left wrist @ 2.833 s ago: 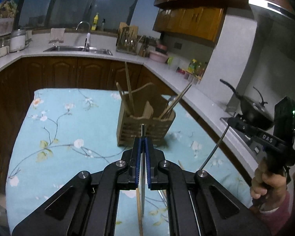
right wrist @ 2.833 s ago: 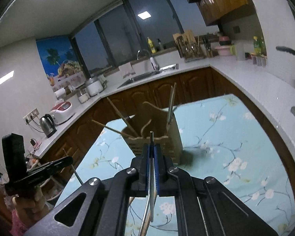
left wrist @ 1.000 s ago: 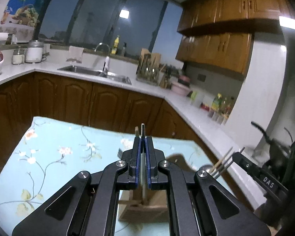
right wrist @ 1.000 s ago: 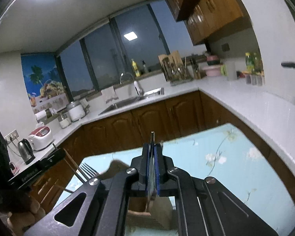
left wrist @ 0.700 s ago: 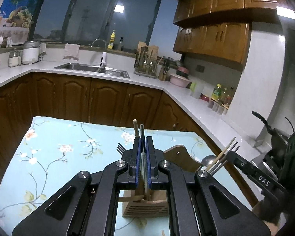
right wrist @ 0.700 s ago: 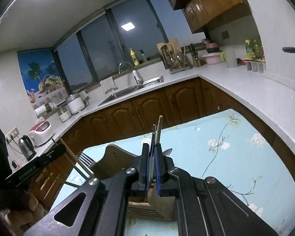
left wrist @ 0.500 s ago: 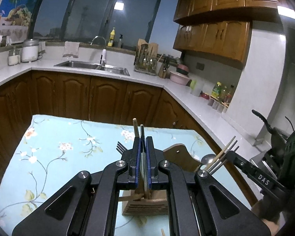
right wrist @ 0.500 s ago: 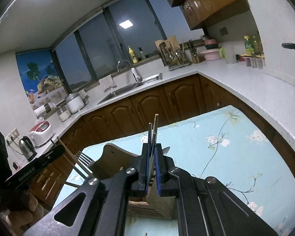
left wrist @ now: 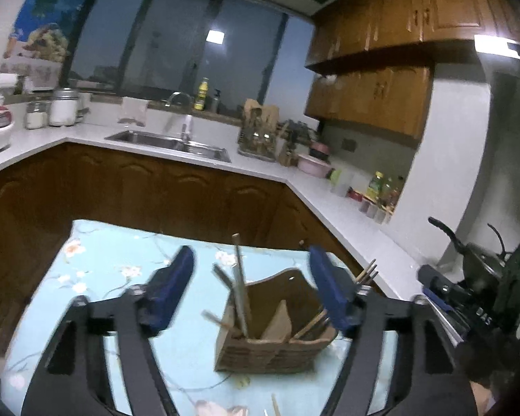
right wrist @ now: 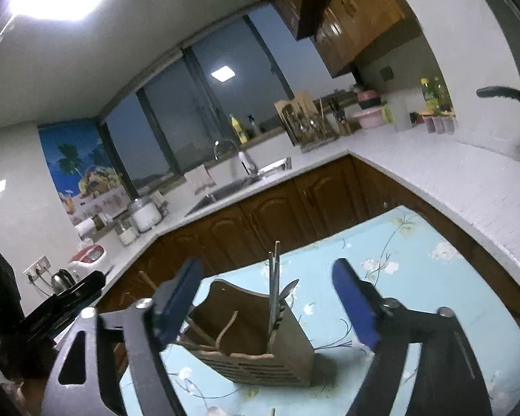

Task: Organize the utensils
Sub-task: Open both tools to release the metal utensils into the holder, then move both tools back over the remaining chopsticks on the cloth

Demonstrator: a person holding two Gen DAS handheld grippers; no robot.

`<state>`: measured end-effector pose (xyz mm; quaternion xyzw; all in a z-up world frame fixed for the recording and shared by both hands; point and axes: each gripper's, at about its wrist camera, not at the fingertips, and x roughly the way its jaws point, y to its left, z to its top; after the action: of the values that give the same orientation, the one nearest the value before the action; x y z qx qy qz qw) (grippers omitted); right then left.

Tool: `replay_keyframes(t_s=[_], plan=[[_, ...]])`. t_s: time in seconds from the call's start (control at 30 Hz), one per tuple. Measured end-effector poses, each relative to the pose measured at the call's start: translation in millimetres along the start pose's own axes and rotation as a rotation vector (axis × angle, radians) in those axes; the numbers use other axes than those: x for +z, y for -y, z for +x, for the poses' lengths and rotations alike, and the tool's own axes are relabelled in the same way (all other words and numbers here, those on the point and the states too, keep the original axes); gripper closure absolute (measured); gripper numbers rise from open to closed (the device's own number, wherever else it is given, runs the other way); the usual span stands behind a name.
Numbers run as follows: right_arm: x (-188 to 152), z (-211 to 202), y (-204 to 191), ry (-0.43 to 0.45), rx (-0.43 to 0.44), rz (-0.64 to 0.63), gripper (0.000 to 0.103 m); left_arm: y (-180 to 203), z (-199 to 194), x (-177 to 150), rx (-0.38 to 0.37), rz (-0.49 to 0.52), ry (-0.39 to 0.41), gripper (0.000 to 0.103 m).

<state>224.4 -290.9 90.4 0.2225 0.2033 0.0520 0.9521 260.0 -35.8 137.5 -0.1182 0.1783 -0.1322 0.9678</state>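
Note:
A wooden utensil holder (left wrist: 277, 339) stands on the blue flowered tablecloth (left wrist: 97, 277); it also shows in the right wrist view (right wrist: 256, 343). Several utensils stand in it: a metal handle and chopstick (left wrist: 240, 287) on one side, chopsticks (left wrist: 365, 274) on the other, and metal cutlery (right wrist: 274, 294) in the right-hand compartment. My left gripper (left wrist: 251, 284) is open and empty above the holder. My right gripper (right wrist: 268, 301) is open and empty above it too. The right gripper's body (left wrist: 475, 308) shows at the left view's right edge.
A loose chopstick tip (left wrist: 275, 404) lies on the cloth near the front edge. White counters (left wrist: 294, 176) with a sink (left wrist: 176, 142), dish rack (left wrist: 260, 135) and jars run behind the table. A pan (left wrist: 468, 249) sits at the right.
Both grippers were shut on utensils above the holder. Now both are wide open, and the utensils stand in the holder's compartments. Both cameras have tilted slightly.

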Motion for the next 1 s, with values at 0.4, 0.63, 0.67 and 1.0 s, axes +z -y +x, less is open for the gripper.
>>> replay_keyframes(t_s=[0.4, 0.63, 0.67, 1.0], plan=[[-47, -61, 3, -0.061, -0.014, -0.007, 0.014, -20, -76, -63, 0.05, -0.036, -0.028, 0.013], [-80, -79, 13, -0.125, -0.05, -0.012, 0.014, -35, -94, -107, 0.084, -0.061, -0.12, 0.013], [-86, -80, 14, -0.136, -0.061, -0.019, 0.014, -37, -95, -113, 0.089, -0.067, -0.131, 0.013], [-130, -84, 29, -0.242, -0.114, -0.021, 0.014, -51, -92, -155, 0.131, -0.08, -0.244, 0.013]])
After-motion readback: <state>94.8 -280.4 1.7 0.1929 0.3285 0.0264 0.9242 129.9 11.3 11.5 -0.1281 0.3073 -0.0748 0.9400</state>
